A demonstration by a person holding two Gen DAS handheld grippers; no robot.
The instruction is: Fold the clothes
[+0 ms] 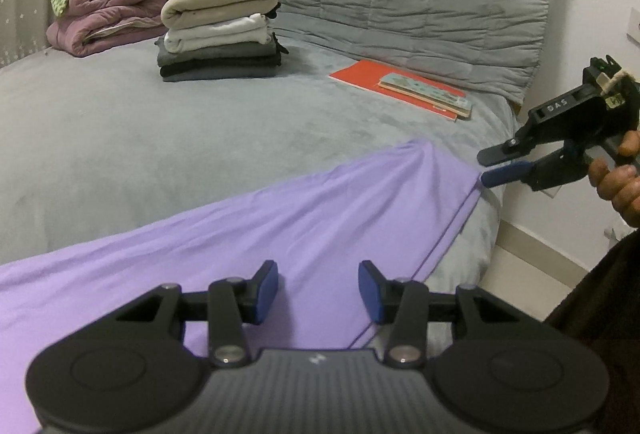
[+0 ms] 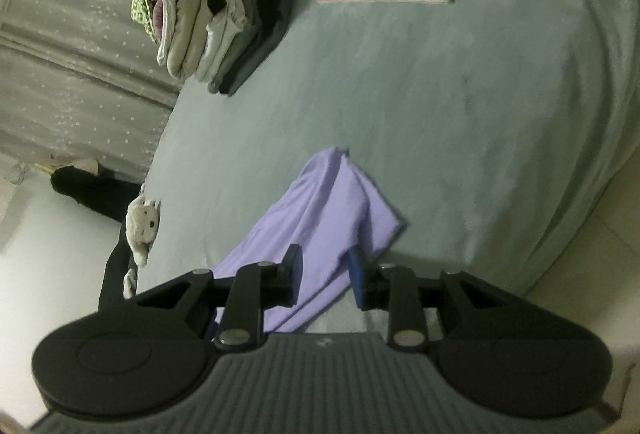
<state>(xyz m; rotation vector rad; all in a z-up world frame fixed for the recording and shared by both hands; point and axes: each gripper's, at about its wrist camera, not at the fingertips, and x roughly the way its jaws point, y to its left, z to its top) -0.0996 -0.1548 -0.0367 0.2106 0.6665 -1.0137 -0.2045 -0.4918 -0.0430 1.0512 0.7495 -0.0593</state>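
Left wrist view: my left gripper (image 1: 318,288) jaws apart, empty, hovering over smooth lilac garment (image 1: 280,218) spread on plush grey bed (image 1: 160,138). Right gripper (image 1: 494,166) at garment's far corner, jaws parted; contact unclear to me.

Right wrist view: right gripper (image 2: 324,272) jaws apart, straddling rumpled garment corner (image 2: 332,202), no clamp. Folded stack (image 2: 224,34) beyond garment.
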